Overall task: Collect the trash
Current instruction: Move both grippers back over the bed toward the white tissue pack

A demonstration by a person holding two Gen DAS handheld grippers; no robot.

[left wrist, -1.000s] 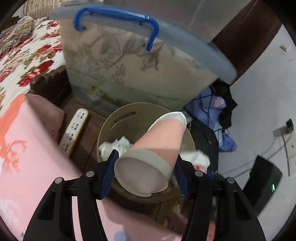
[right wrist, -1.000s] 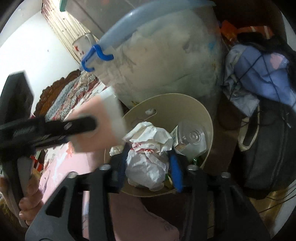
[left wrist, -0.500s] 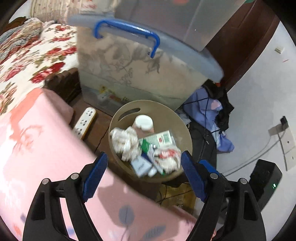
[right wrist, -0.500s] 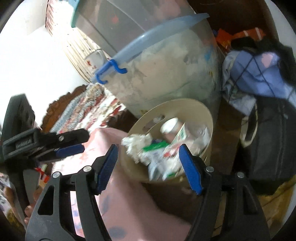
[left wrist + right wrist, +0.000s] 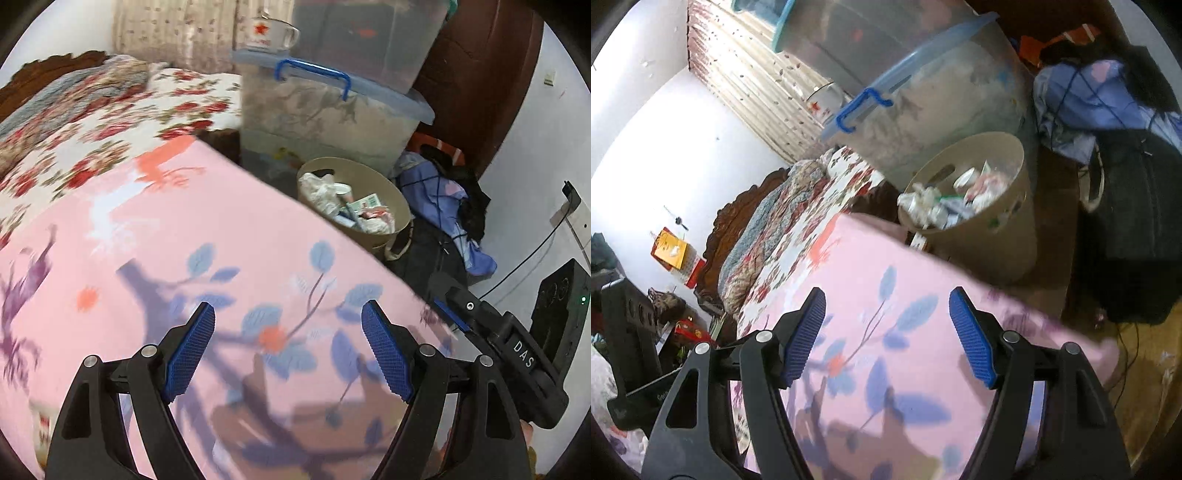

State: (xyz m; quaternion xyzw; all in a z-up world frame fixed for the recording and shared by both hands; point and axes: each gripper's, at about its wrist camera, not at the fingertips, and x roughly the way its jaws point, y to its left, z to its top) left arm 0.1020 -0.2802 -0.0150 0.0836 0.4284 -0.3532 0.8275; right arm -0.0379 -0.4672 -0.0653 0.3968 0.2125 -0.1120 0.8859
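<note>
Now pulled back over pink bedding [image 5: 229, 251], well apart from bin [image 5: 400, 206]: left gripper [image 5: 288, 347] and right gripper [image 5: 886, 336], jaws just widened, both gaping and empty. Dropped since a second ago: pink cup and paper wad, now among crumpled trash [image 5: 945, 199] heaped in bin beside lidded storage box [image 5: 332, 114].

White walls [image 5: 665, 122]; a carved dark wooden headboard [image 5: 738, 214] backs a bed under a floral quilt [image 5: 92, 122]. Stacked clear storage bins [image 5: 325, 107] stand beside it. Pale curtain [image 5: 753, 85] behind.
</note>
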